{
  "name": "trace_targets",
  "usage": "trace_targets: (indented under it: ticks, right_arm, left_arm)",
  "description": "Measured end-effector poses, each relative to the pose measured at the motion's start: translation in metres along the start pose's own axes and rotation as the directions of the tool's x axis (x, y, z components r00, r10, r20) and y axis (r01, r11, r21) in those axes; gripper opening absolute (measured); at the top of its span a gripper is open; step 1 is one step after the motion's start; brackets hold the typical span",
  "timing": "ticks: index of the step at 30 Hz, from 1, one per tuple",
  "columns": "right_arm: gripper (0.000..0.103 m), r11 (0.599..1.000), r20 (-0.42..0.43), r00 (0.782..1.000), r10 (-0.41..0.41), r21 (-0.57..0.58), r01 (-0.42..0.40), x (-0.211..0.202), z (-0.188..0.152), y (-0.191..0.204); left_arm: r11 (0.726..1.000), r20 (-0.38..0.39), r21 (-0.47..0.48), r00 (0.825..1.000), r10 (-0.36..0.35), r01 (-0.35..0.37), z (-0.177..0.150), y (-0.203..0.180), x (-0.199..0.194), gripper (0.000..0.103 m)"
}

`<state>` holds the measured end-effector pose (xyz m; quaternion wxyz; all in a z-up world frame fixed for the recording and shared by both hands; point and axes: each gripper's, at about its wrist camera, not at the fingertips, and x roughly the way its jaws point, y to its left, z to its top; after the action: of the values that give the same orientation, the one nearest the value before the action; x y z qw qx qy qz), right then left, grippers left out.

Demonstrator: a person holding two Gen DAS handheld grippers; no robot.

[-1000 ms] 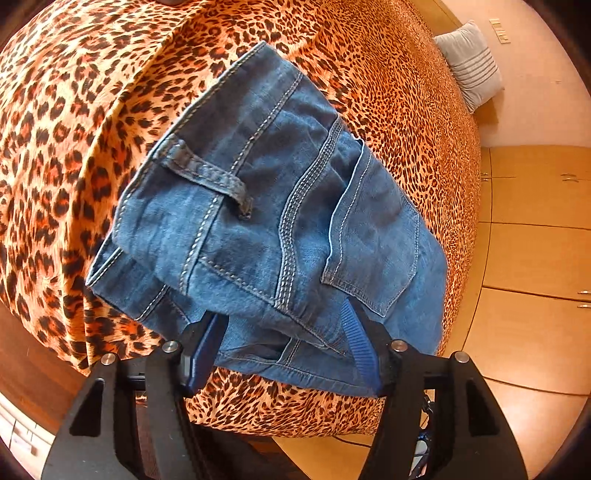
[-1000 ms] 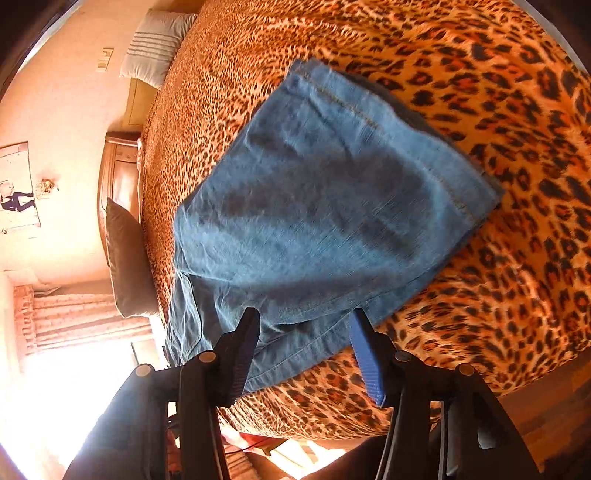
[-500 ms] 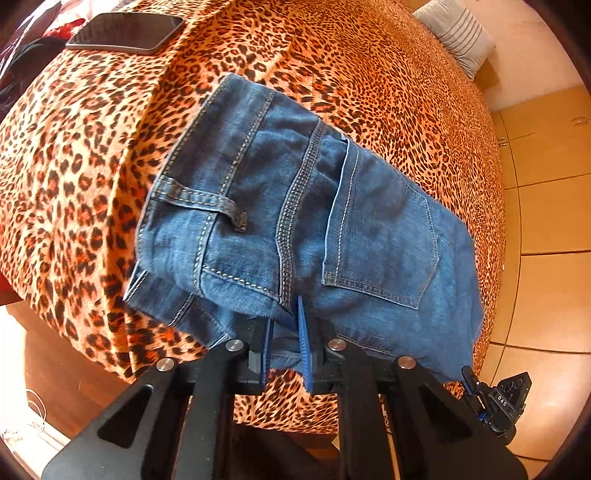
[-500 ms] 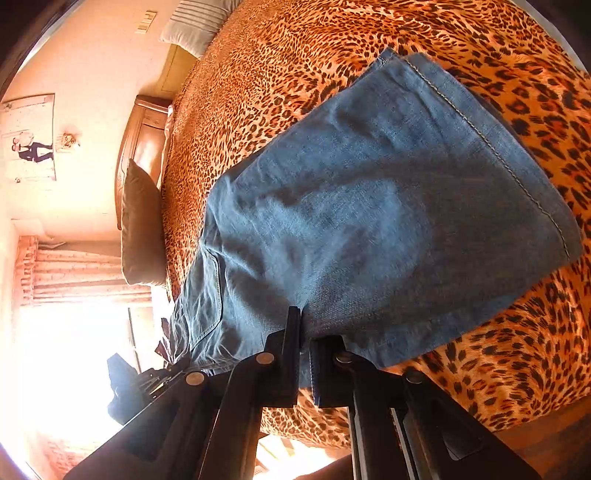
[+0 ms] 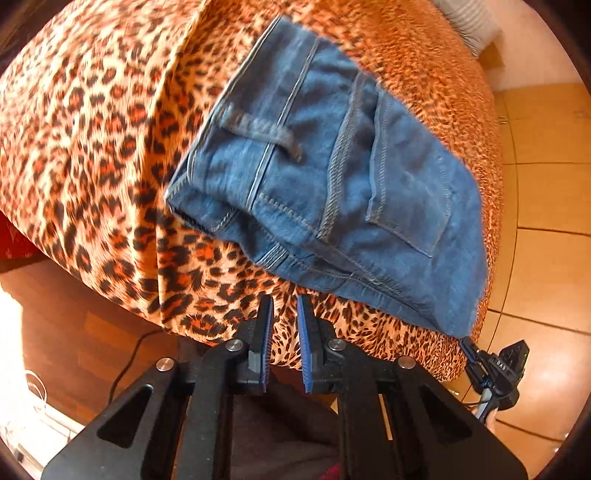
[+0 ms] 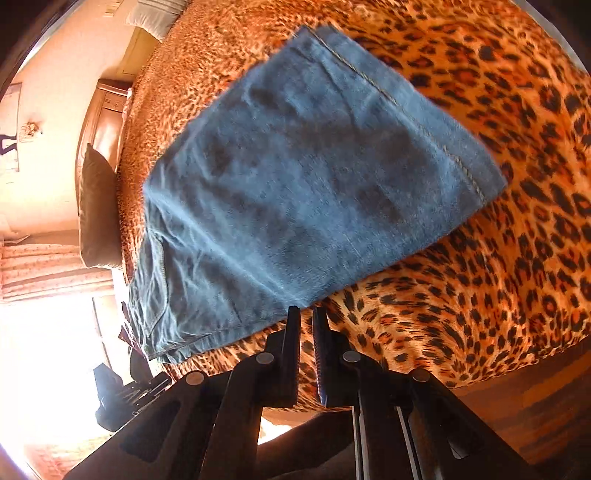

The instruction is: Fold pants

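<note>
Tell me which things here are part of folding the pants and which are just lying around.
Part of the job:
- folded jeans
- left gripper
- right gripper
- leopard-print bed cover they lie on

Just lying about:
- brown pillow
- striped pillow
- black cable on the floor

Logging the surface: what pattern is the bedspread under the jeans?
Orange-and-black leopard print bedspread, clearest in the right wrist view.
</note>
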<state>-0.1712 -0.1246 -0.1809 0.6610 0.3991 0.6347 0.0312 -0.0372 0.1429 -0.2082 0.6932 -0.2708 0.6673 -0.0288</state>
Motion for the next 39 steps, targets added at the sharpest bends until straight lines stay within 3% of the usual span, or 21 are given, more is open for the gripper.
trace_targets:
  ticks: [2, 3, 5, 6, 7, 12, 17, 21, 23, 24, 26, 28, 30, 31, 32, 34, 35, 37, 39]
  right_arm:
    - [0.014, 0.997, 0.041, 0.999, 0.005, -0.076, -0.001, -0.024, 0.01, 0.016]
    - [0.022, 0.994, 0.062, 0.998, 0.004, -0.113, 0.003, -0.032, 0.016, 0.025]
    - [0.04, 0.983, 0.106, 0.994, -0.007, -0.183, 0.026, -0.042, 0.033, 0.045]
    - [0.045, 0.976, 0.12, 0.993, -0.011, -0.214, 0.036, -0.042, 0.042, 0.057]
    - [0.046, 0.97, 0.124, 0.992, -0.012, -0.24, 0.042, -0.038, 0.052, 0.07]
    - [0.053, 0.926, 0.092, 0.996, -0.018, -0.373, 0.051, 0.01, 0.093, 0.139]
    - [0.06, 0.862, 0.088, 0.988, -0.128, -0.483, 0.155, 0.07, 0.134, 0.191]
    - [0.066, 0.795, 0.056, 0.973, -0.224, -0.567, 0.215, 0.12, 0.151, 0.215]
    - [0.066, 0.756, -0.032, 0.963, -0.269, -0.626, 0.19, 0.145, 0.148, 0.217]
    - [0.053, 0.721, -0.068, 0.95, -0.304, -0.668, 0.183, 0.155, 0.14, 0.218]
    - [0.033, 0.607, -0.047, 0.934, -0.353, -0.771, 0.191, 0.16, 0.117, 0.224]
    - [0.023, 0.545, -0.02, 0.921, -0.388, -0.811, 0.212, 0.161, 0.101, 0.224]
    - [0.01, 0.488, 0.035, 0.908, -0.418, -0.834, 0.257, 0.161, 0.093, 0.228]
    - [0.008, 0.471, 0.063, 0.91, -0.41, -0.84, 0.27, 0.154, 0.089, 0.234]
    - [0.007, 0.474, 0.089, 0.924, -0.371, -0.838, 0.271, 0.141, 0.084, 0.241]
    - [0.006, 0.518, 0.129, 0.952, -0.277, -0.814, 0.261, 0.115, 0.088, 0.247]
    - [0.006, 0.536, 0.134, 0.947, -0.292, -0.797, 0.278, 0.116, 0.094, 0.242]
    - [0.006, 0.563, 0.11, 0.932, -0.344, -0.77, 0.299, 0.13, 0.107, 0.232]
    - [0.008, 0.555, 0.131, 0.926, -0.354, -0.767, 0.321, 0.133, 0.106, 0.235]
  left_arm:
    - [1.0, 0.094, 0.021, 0.996, -0.008, 0.006, 0.022, -0.004, -0.028, 0.011]
    - [1.0, 0.136, 0.02, 0.99, -0.026, 0.023, 0.038, -0.004, -0.039, 0.017]
    - [1.0, 0.185, -0.01, 0.982, -0.025, 0.028, 0.074, -0.003, -0.049, 0.045]
    - [0.999, 0.207, -0.03, 0.978, -0.02, 0.027, 0.092, -0.001, -0.049, 0.063]
    - [0.999, 0.218, -0.039, 0.976, -0.018, 0.027, 0.107, 0.002, -0.048, 0.071]
    - [0.996, 0.106, -0.082, 0.994, 0.027, -0.018, 0.163, 0.008, -0.01, 0.071]
    - [0.989, 0.013, -0.119, 0.996, -0.087, 0.088, 0.172, 0.017, 0.021, 0.071]
    - [0.968, -0.076, -0.155, 0.974, -0.214, 0.2, 0.171, 0.021, 0.039, 0.071]
    - [0.982, -0.102, -0.1, 0.98, -0.168, 0.158, 0.161, 0.013, 0.04, 0.069]
    - [0.991, -0.106, -0.051, 0.986, -0.131, 0.126, 0.154, 0.007, 0.039, 0.067]
    - [0.997, -0.107, 0.043, 0.992, -0.062, 0.067, 0.141, -0.004, 0.042, 0.059]
    - [0.997, -0.119, 0.081, 0.993, 0.015, -0.005, 0.132, -0.009, 0.049, 0.038]
    - [0.999, -0.139, 0.052, 0.99, 0.01, -0.003, 0.122, -0.01, 0.048, 0.027]
    - [0.999, -0.132, 0.047, 0.991, -0.014, 0.021, 0.112, -0.01, 0.04, 0.026]
    - [0.998, -0.11, 0.066, 0.994, -0.002, 0.009, 0.103, -0.012, 0.033, 0.026]
    - [0.992, -0.065, 0.09, 0.993, 0.096, -0.09, 0.098, -0.01, 0.035, 0.026]
    - [0.992, -0.08, 0.063, 0.99, 0.113, -0.108, 0.102, -0.003, 0.043, 0.026]
    - [0.997, -0.114, -0.039, 0.992, 0.057, -0.061, 0.111, 0.014, 0.048, 0.025]
    - [0.998, -0.072, -0.051, 0.996, 0.045, -0.048, 0.115, 0.019, 0.032, 0.025]
